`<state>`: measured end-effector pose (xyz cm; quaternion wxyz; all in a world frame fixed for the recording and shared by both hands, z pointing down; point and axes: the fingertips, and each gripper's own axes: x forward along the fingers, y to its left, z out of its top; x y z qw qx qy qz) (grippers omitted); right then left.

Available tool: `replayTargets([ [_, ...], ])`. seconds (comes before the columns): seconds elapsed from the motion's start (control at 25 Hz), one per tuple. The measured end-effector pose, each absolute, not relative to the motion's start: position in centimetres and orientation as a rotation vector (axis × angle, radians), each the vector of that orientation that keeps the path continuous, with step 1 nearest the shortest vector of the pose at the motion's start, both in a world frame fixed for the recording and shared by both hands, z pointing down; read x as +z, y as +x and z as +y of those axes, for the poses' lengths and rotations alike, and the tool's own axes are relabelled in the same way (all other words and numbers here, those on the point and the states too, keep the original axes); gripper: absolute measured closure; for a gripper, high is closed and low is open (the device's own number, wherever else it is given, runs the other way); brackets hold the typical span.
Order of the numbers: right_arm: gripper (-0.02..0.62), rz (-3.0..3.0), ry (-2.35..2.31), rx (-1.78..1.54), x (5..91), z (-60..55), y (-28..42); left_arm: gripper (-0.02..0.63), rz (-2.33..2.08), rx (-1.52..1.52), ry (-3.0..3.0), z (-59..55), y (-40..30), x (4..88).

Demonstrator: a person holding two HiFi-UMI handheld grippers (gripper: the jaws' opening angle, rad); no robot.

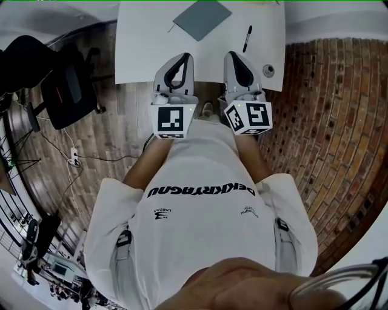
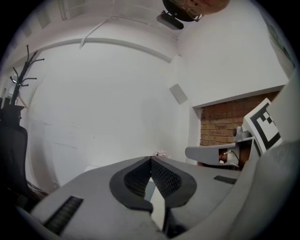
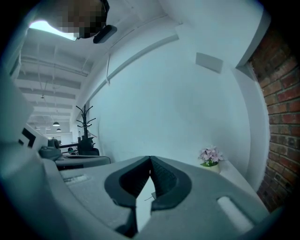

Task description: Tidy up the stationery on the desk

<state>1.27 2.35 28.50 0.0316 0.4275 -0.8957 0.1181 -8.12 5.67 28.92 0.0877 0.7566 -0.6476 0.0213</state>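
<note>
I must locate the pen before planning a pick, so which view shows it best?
The head view: the pen lies in full on the white desk, right of the notebook. The left gripper view does not show it; the right gripper view has only a faint thin mark on the desk, perhaps the pen.

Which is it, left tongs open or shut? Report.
Shut. In the left gripper view the left tongs meet at their tips, with nothing held between them.
</note>
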Motion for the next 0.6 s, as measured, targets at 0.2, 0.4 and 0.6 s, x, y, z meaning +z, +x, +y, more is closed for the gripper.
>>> replayTargets([
  [0.2,0.595,-2.666,1.394,0.396,29.9,-0.2,-1.8,0.607,-1.802,0.084,2.286,2.0,-11.3,30.5],
  [0.4,0.595,-2.605,1.454,0.455,31.9,-3.3,-3.8,0.607,-1.731,0.138,2.295,-1.6,-13.2,32.7],
  [0.6,0.595,-2.541,1.457,0.516,34.6,-5.5,-5.1,0.607,-1.674,0.217,2.268,-4.1,-14.0,35.6],
])
